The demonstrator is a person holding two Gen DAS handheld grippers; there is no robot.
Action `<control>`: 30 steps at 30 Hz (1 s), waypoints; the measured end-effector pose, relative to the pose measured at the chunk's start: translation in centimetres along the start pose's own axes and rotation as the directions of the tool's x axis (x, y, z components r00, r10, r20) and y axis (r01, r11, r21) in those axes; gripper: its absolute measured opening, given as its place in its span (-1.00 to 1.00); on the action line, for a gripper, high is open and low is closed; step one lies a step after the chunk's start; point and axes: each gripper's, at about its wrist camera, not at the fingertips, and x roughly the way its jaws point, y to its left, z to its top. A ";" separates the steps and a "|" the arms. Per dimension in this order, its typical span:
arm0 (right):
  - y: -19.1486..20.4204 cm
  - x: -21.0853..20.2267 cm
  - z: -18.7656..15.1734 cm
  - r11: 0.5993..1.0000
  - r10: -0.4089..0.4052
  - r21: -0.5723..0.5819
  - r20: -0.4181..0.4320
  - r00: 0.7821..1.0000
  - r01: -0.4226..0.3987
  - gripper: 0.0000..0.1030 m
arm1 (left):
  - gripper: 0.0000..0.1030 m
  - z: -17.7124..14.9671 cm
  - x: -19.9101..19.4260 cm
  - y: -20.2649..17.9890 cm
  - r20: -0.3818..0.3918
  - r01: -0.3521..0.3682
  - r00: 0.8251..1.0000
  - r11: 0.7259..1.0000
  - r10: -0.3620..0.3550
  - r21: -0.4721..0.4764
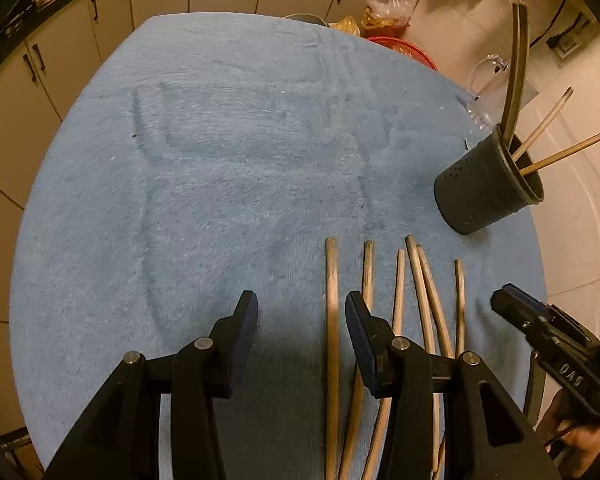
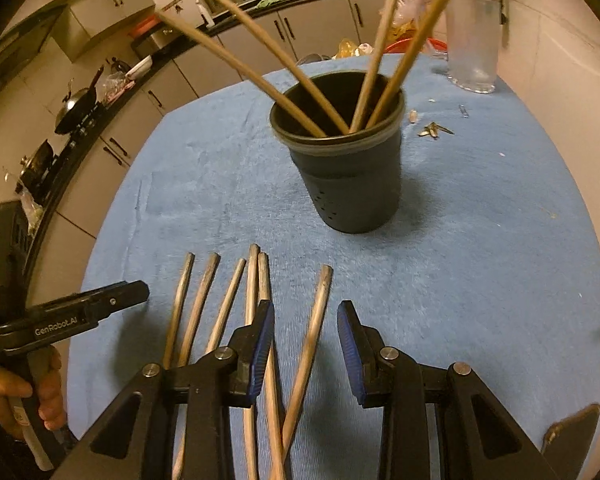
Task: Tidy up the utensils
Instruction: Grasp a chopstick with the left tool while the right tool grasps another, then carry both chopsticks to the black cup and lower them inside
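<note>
six worn wooden chopsticks lie fanned; four stand in the dark cup

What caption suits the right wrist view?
Open right gripper over six loose chopsticks on blue cloth, dark holder beyond.

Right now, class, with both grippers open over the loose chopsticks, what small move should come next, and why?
Probably lower the right gripper and shut its fingers on the rightmost chopstick, which already lies between them. Four chopsticks stand in the black holder; six lie on the blue cloth.
</note>
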 end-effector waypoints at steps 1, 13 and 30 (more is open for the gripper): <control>0.1 0.4 0.1 1.000 -0.001 -0.007 -0.005 1.000 0.001 -0.36 | -0.10 0.3 0.2 -0.2 -0.001 -0.003 1.000 1.000 0.003 0.007; 0.7 5.4 1.6 0.988 -0.139 -0.079 -0.072 0.988 0.134 -0.62 | -0.58 2.3 4.3 -3.3 -0.054 -0.077 0.995 0.990 0.084 0.120; 1.7 -4.0 2.9 0.993 -0.024 -0.112 0.102 0.994 0.036 -0.85 | -0.87 4.6 -4.7 -2.5 0.121 0.063 0.990 0.996 -0.071 0.069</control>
